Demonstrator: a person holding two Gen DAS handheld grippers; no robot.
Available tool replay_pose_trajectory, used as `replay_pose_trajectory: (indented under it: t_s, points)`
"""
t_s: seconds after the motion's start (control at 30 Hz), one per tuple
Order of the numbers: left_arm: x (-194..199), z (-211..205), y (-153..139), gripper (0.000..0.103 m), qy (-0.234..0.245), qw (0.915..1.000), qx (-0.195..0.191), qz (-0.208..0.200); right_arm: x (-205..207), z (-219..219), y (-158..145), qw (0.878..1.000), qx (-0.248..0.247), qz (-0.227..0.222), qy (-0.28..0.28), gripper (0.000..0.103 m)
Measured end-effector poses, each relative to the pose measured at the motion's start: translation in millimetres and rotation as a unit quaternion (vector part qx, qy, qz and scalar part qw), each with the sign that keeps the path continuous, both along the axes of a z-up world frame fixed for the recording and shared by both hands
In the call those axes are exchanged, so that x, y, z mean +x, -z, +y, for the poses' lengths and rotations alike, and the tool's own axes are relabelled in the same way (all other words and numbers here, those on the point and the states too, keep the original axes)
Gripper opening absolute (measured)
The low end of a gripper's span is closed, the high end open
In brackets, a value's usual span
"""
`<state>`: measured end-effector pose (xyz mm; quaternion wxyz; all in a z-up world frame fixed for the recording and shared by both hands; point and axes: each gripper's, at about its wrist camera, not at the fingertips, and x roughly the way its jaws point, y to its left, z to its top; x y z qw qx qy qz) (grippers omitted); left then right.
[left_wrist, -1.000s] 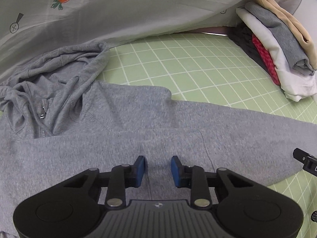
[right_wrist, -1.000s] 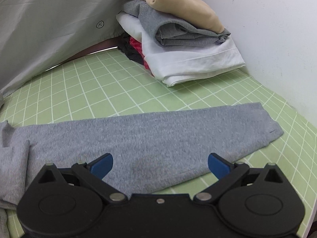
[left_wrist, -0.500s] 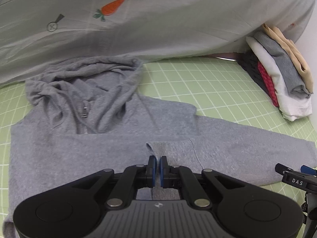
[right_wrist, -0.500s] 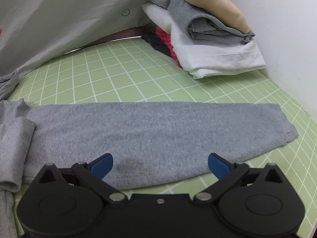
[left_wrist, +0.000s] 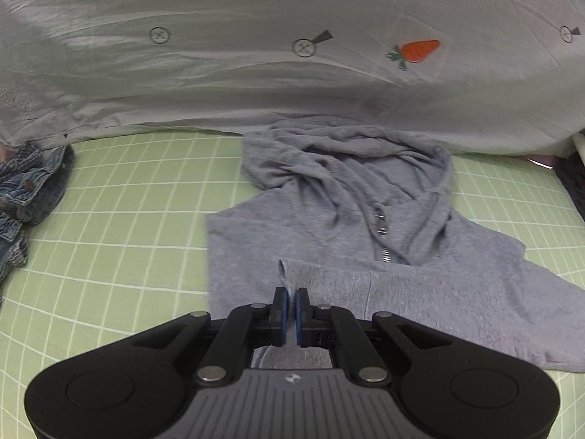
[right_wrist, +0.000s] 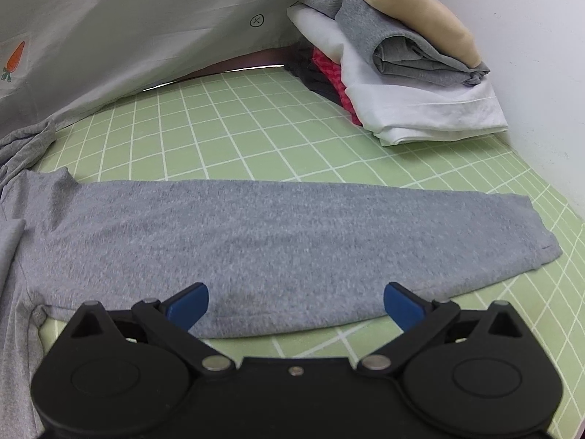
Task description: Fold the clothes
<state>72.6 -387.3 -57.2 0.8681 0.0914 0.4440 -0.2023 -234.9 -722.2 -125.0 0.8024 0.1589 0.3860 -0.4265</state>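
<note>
Left wrist view: my left gripper (left_wrist: 291,305), clenched on the grey hoodie's (left_wrist: 365,256) cuff, has dragged that sleeve across the chest; right gripper (right_wrist: 296,301) waits released.

No readable text; grey sheet (left_wrist: 256,73) bears only carrot and circled-X prints.

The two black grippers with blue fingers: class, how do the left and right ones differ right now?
The left gripper has its fingers shut, pinching a fold of the grey zip hoodie; the right gripper has its fingers spread wide, holding nothing. The left is over the hoodie's body, the right over its flat outstretched sleeve. Both point down at the green gridded mat.
</note>
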Motion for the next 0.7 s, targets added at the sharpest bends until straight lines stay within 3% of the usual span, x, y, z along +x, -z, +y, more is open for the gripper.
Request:
replay_pose_trajectory:
  t_s: [0.23, 0.43, 0.63, 0.7]
  points:
    - [23.1, 31.4, 15.6, 0.007, -0.070, 0.9973, 0.010, 0.020, 2.2, 1.1, 3.4, 1.000, 0.004, 0.011, 0.001, 0.103]
    - [24.9, 28.9, 37.6, 0.012, -0.076, 0.9958, 0.036, 0.037, 7.5, 2.2, 6.0, 1.000, 0.006, 0.019, -0.003, 0.103]
    - [24.5, 23.7, 46.8, 0.026, -0.080, 0.9948, 0.057, 0.028, 11.2, 5.0, 6.8, 1.000, 0.001, 0.021, -0.001, 0.103]
    - [24.7, 23.2, 47.2, 0.039, -0.084, 0.9939, 0.067, 0.023, 11.6, 5.0, 6.7, 1.000, -0.002, 0.021, 0.000, 0.103]
